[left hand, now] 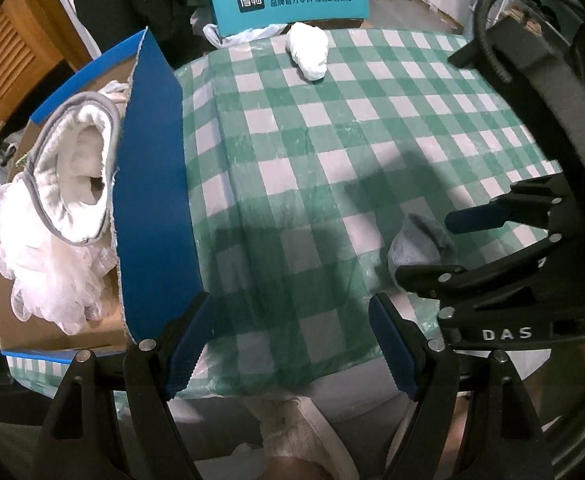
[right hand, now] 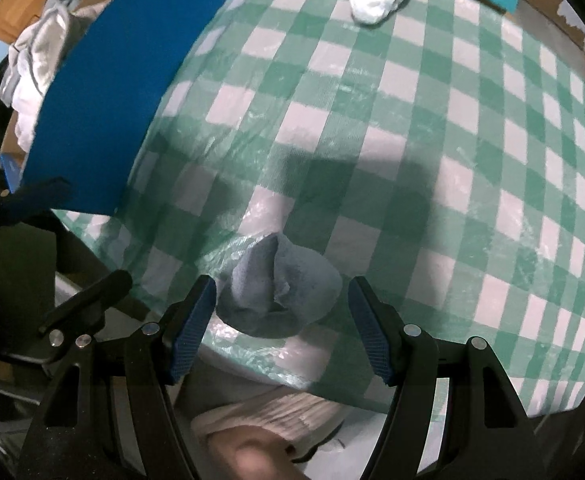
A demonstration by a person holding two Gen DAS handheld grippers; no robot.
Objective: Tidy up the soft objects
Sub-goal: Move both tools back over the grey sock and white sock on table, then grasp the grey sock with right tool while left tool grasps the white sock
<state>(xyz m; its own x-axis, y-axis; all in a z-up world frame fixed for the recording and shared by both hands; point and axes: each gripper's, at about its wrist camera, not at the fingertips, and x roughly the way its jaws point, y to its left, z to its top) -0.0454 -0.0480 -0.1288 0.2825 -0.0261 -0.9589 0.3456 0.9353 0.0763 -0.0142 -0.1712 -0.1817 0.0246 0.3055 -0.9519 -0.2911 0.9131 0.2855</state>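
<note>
A grey rolled sock [right hand: 280, 292] lies near the front edge of the green checked table [right hand: 412, 128]. My right gripper [right hand: 282, 328] is open, its jaws on either side of the sock, not closed on it. It also shows in the left wrist view [left hand: 472, 248], with the sock [left hand: 416, 246] beside it. My left gripper [left hand: 292, 344] is open and empty over the table's front edge. A blue cardboard box [left hand: 152, 184] at the left holds a grey-trimmed white slipper [left hand: 80, 172] and white soft items [left hand: 52, 276]. A white bundle [left hand: 308, 52] lies at the table's far side.
A teal chair back [left hand: 288, 0] with white lettering stands behind the table. A wooden cabinet [left hand: 16, 48] is at the far left. The person's lap and pale clothing show below the table edge [left hand: 292, 432].
</note>
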